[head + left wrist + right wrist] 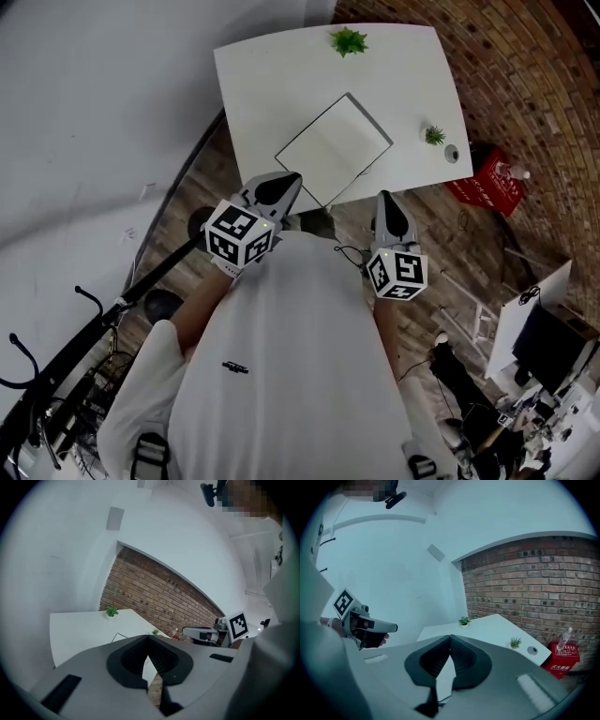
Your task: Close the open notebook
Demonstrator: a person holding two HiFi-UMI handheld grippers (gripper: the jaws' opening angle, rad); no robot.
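The notebook (333,148) lies flat on the white table (272,75), showing a white face with a grey band along its right edge. Both grippers are held in front of the person's chest, short of the table's near edge and apart from the notebook. My left gripper (291,180) points at the notebook's near-left corner; its jaws meet at the tips (148,637) with nothing between them. My right gripper (387,199) is off the notebook's near-right side, also shut and empty (450,637).
Two small green plants (348,41) (434,135) and a round grey fitting (452,153) sit on the table. A red crate (487,183) stands on the floor to its right by a brick wall. A white wall runs along the left; a monitor (548,342) stands lower right.
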